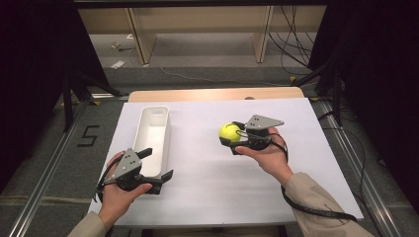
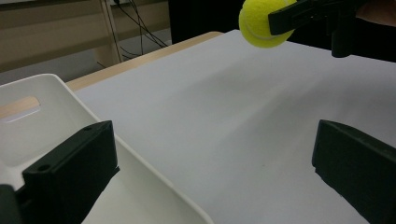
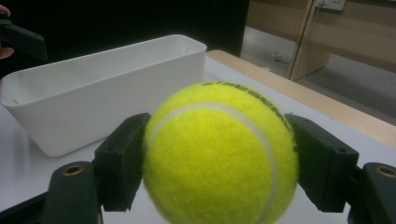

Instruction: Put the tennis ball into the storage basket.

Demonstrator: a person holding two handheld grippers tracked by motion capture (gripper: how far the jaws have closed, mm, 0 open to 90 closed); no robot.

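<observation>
We are holding a tool in each hand over the white table (image 1: 207, 177). The right tool (image 1: 232, 139) is gripping the ball (image 1: 229, 132): its two jaws are pressing on opposite sides of the yellow ball, which is sitting between them clear of the table, as the right gripper view shows (image 3: 219, 158). The bin (image 1: 153, 138) is lying ahead of this tool, well apart from it, and the ball is outside it. The left tool (image 1: 155, 165) is standing open, its jaws spread wide with nothing between them. One jaw is sitting right at the near end of the bin, by its rim (image 2: 140, 163); the other is hanging over bare table. From the left tool, the ball (image 2: 261, 23) and the right tool are showing ahead and above, well apart.
</observation>
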